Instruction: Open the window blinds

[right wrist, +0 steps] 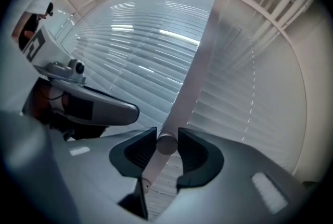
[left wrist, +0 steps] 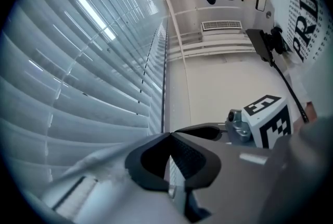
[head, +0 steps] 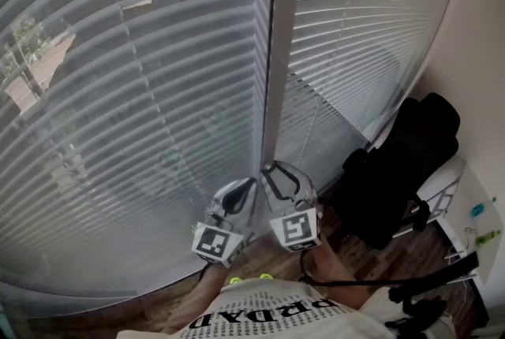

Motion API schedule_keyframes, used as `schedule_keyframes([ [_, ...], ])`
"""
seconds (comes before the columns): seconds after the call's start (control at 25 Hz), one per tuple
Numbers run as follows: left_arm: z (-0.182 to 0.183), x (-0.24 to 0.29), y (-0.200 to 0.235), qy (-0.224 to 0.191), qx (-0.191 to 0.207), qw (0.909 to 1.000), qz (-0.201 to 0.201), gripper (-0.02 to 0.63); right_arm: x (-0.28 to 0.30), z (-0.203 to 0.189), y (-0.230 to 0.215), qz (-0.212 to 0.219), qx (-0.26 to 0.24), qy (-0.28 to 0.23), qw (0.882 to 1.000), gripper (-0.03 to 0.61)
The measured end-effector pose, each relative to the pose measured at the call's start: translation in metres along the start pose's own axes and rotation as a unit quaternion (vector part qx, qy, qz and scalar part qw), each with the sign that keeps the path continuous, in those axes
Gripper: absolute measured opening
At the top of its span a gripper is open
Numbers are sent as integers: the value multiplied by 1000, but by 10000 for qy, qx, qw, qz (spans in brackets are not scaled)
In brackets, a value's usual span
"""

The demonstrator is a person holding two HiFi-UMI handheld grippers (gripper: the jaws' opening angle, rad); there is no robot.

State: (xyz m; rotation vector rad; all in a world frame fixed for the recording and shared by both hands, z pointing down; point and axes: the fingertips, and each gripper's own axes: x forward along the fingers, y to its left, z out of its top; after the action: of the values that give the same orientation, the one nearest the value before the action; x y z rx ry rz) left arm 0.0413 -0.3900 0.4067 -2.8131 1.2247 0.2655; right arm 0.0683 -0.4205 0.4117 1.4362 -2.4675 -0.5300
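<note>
Straddling the wand (right wrist: 166,145), right gripper (right wrist: 167,134) stands wide, not squeezing (left gripper (left wrist: 169,135) shut, empty). Blinds (head: 142,109) half tilted; more twisting looks needed.

Window post (head: 274,54) stands between the left blind (head: 118,93) and the right blind (head: 363,30). Before its foot, the left hand-held gripper (head: 249,186) and right hand-held gripper (head: 270,169) sit side by side. The wand (right wrist: 166,144) passes between the right one's jaws. A bag (head: 402,172) lies on the floor (head: 359,266), far right.
</note>
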Motion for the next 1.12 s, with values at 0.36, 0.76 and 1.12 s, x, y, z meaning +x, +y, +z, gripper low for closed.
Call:
schedule_keyframes([
  [0.36,-1,4,-2,50,-32,9999,156,-8,8,-17,1,147,-46,215,9997,138],
  [0.76,0,4,-2,58,10,9998,170,-8,8,-18,3,163,87,157,9997,135],
  [1.12,-5,-3,4,135,129,9994,286,-8,7,-20,1,178,994,61,9949,133],
])
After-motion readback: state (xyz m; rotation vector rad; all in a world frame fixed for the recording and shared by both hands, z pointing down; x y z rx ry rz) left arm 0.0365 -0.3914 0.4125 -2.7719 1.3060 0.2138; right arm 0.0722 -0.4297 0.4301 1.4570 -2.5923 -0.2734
